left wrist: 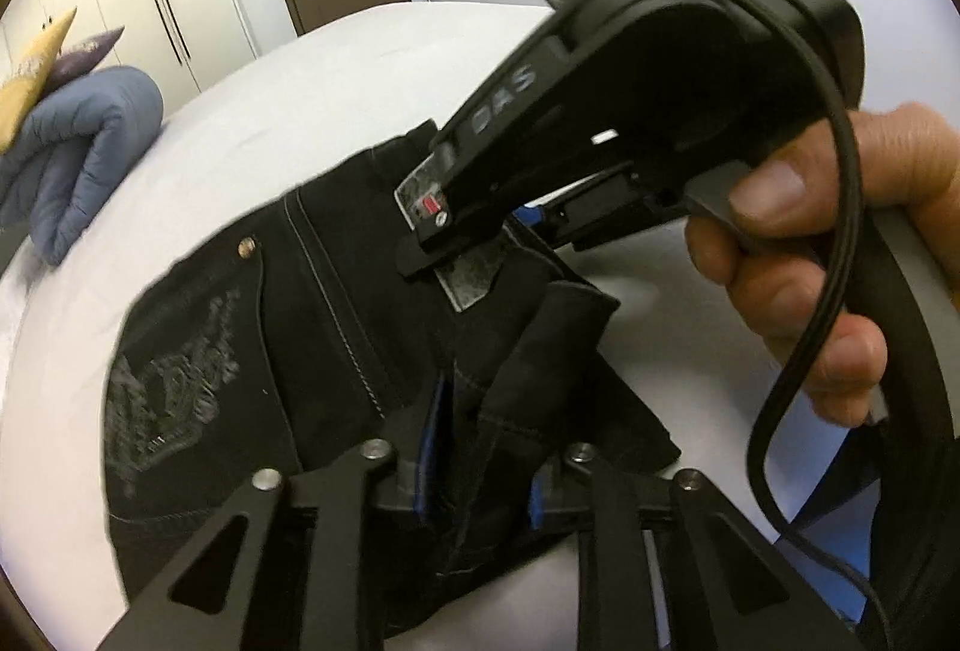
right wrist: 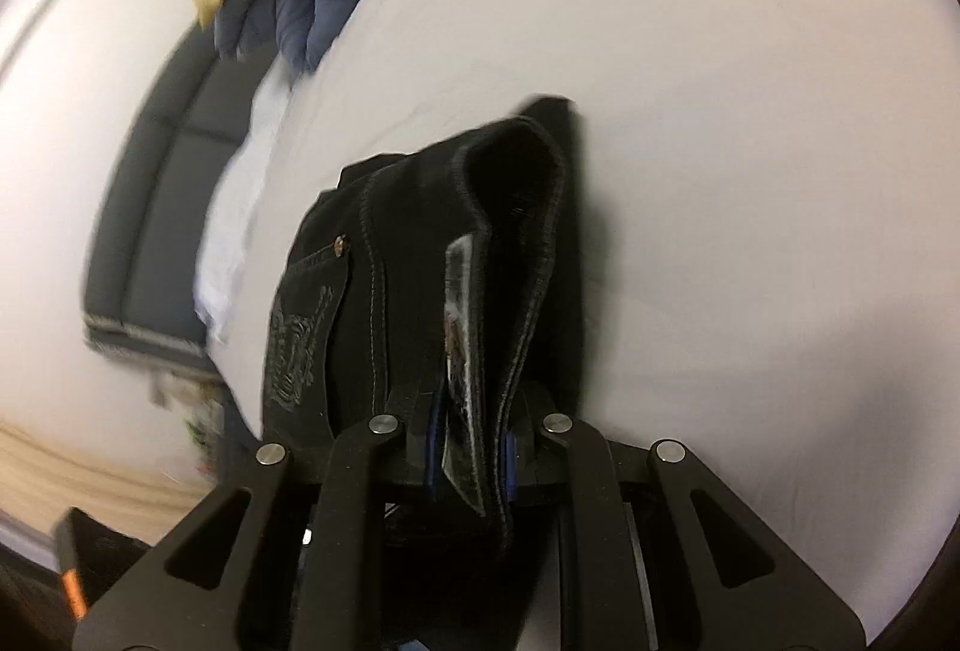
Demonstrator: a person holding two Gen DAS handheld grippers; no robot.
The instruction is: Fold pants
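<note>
Black denim pants (right wrist: 420,255) with grey stitching lie bunched on the white bed (right wrist: 750,171), already doubled into a thick stack at the waistband — folding looks partly done. The right gripper (right wrist: 471,462) is clamped on the waistband edge beside its grey patch; the left gripper (left wrist: 477,480) pinches another fold of the fabric. Judging by the loose, uneven layers, flattening and a final fold remain.
</note>
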